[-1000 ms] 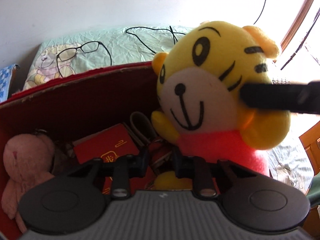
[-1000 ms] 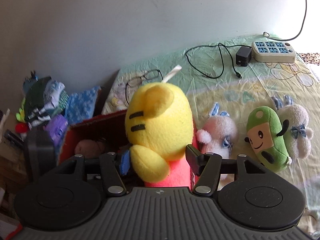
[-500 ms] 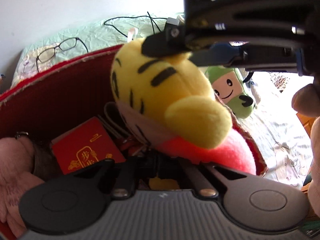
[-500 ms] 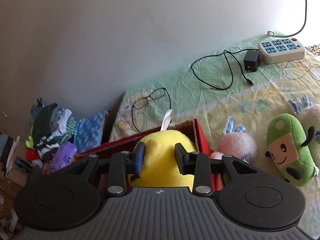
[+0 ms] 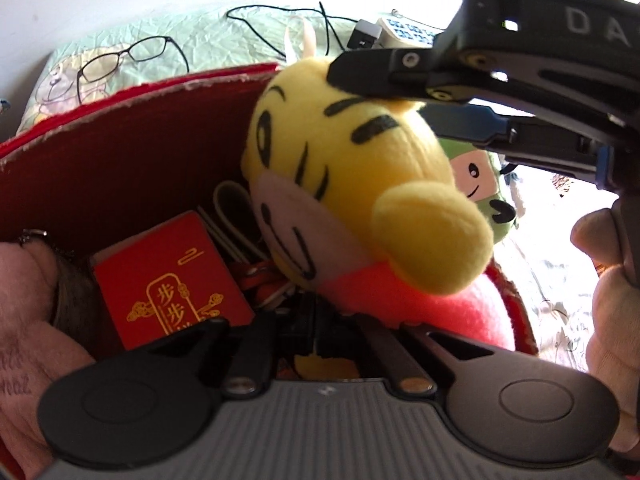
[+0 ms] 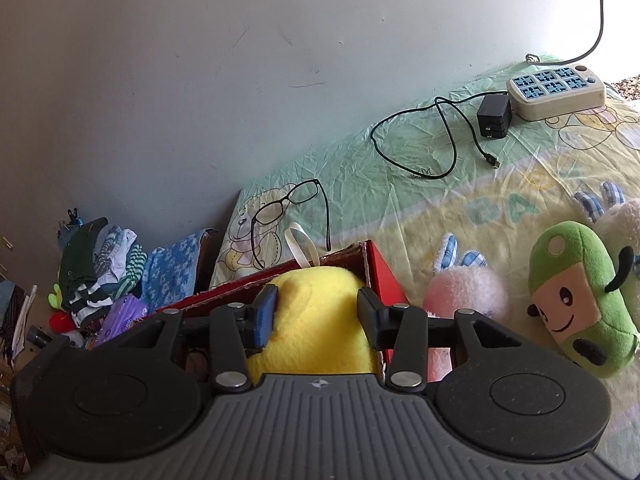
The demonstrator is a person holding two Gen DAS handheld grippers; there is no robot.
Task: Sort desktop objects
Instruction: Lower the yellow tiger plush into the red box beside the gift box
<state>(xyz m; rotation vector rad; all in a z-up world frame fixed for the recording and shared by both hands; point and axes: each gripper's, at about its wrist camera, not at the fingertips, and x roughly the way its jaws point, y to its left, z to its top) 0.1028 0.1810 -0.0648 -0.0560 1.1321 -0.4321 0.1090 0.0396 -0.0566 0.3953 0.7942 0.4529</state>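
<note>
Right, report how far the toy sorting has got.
Done: a pink plush lies in the red box. In hand: the yellow tiger is going in, with the right gripper opening around its head. Left: the green plush and pink bunny lie on the sheet.

Pink plush (image 5: 24, 320) cut off at frame's left edge; left gripper (image 5: 310, 322) tips hidden behind tiger toy (image 5: 360, 184).
</note>
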